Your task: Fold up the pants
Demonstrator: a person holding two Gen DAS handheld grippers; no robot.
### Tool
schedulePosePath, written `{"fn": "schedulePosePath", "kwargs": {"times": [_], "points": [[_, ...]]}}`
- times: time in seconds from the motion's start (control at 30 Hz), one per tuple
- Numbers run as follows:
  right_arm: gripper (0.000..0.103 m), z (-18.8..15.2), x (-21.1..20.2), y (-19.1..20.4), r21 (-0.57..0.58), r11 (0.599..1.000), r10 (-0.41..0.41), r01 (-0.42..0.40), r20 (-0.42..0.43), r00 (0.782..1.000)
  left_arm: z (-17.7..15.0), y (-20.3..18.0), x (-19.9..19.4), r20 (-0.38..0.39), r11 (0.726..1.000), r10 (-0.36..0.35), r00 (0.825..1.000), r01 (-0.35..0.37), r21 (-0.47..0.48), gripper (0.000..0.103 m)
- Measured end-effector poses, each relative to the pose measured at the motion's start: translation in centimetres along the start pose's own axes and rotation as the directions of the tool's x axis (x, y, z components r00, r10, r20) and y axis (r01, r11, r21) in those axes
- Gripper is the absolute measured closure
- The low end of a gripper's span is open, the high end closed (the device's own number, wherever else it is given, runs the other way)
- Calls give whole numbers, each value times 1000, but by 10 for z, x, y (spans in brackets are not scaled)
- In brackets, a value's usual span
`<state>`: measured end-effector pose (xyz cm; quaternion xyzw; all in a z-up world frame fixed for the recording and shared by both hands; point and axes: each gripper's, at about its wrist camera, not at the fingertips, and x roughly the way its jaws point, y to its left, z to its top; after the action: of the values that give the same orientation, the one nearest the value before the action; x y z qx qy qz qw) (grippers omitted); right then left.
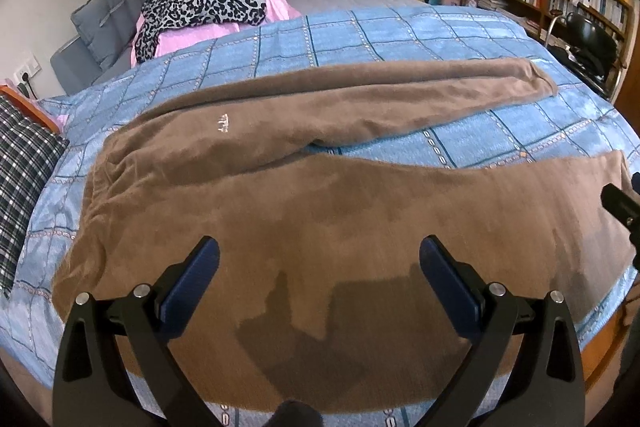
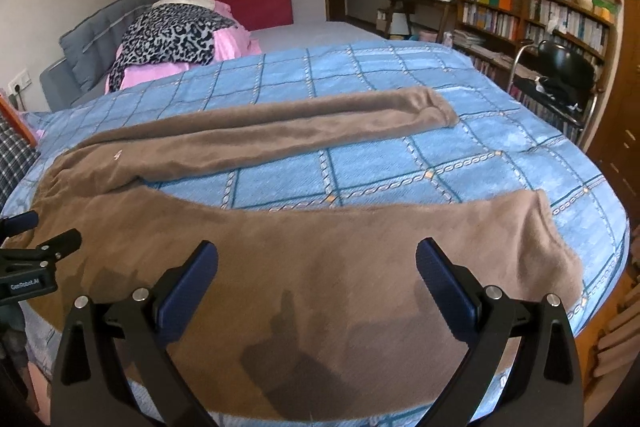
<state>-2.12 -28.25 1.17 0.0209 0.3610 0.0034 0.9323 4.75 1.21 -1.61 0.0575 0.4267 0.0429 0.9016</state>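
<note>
Brown pants [image 1: 320, 211] lie unfolded, legs apart, along the bed's [image 1: 400, 35] near edge; left gripper [image 1: 319, 259] and right gripper [image 2: 317, 261] hover spread, empty

A blue checked bedspread [image 1: 400, 31] covers the bed. At its head, a leopard-print cloth [image 1: 208, 1] lies over pink bedding [image 1: 192, 37]. A bookshelf [image 2: 532, 15] and black chair [image 2: 560, 71] stand at the right wall.

The pants [image 2: 280, 259] lie on the bedspread [image 2: 400, 87], waist left, 2 legs spread rightward. Behind them sits a pile of clothes [image 2: 172, 39]; a bookshelf [image 2: 532, 15] stands right.
</note>
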Motion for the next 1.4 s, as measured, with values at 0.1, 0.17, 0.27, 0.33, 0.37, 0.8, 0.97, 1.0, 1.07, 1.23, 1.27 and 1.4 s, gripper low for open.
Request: {"fn": "schedulePosePath", "kwargs": {"times": [0.1, 0.17, 0.27, 0.33, 0.37, 0.8, 0.97, 1.0, 1.07, 1.23, 1.27, 1.4], "points": [[5, 6, 5, -5, 11, 1000, -1, 1, 1, 1000, 5, -1, 7, -7, 1000, 5, 1000, -5, 5, 2], [5, 8, 10, -6, 9, 1000, -3, 3, -7, 1000, 8, -1, 13, -13, 1000, 10, 1000, -10, 12, 2], [5, 16, 21, -10, -7, 1000, -21, 21, -7, 1000, 17, 4, 23, -14, 1000, 25, 1000, -25, 3, 2], [5, 23, 27, -16, -5, 999, -32, 32, -6, 999, 23, 9, 28, -15, 999, 30, 999, -30, -10, 2], [5, 29, 31, -22, 0, 999, -38, 38, 0, 999, 29, 13, 33, -14, 999, 36, 999, -36, -21, 2], [5, 120, 127, -109, 55, 987, -148, 150, -43, 988, 90, 73, 106, -65, 990, 95, 993, -101, -96, 2], [5, 155, 180, -145, 89, 979, -175, 183, -90, 980, 109, 96, 145, -117, 987, 99, 988, -112, -113, 2], [5, 163, 192, -155, 107, 977, -174, 185, -102, 979, 113, 100, 151, -122, 987, 104, 987, -118, -112, 2], [5, 173, 210, -169, 135, 973, -170, 184, -112, 979, 121, 107, 163, -125, 985, 126, 984, -139, -106, 2], [5, 201, 264, -205, 182, 965, -161, 189, -155, 975, 140, 121, 192, -132, 982, 137, 982, -152, -110, 2], [5, 203, 269, -209, 191, 964, -156, 185, -161, 975, 143, 124, 197, -136, 981, 139, 981, -155, -114, 2], [5, 211, 303, -219, 261, 954, -91, 148, -218, 972, 154, 131, 218, -147, 979, 152, 977, -170, -116, 2]]}}
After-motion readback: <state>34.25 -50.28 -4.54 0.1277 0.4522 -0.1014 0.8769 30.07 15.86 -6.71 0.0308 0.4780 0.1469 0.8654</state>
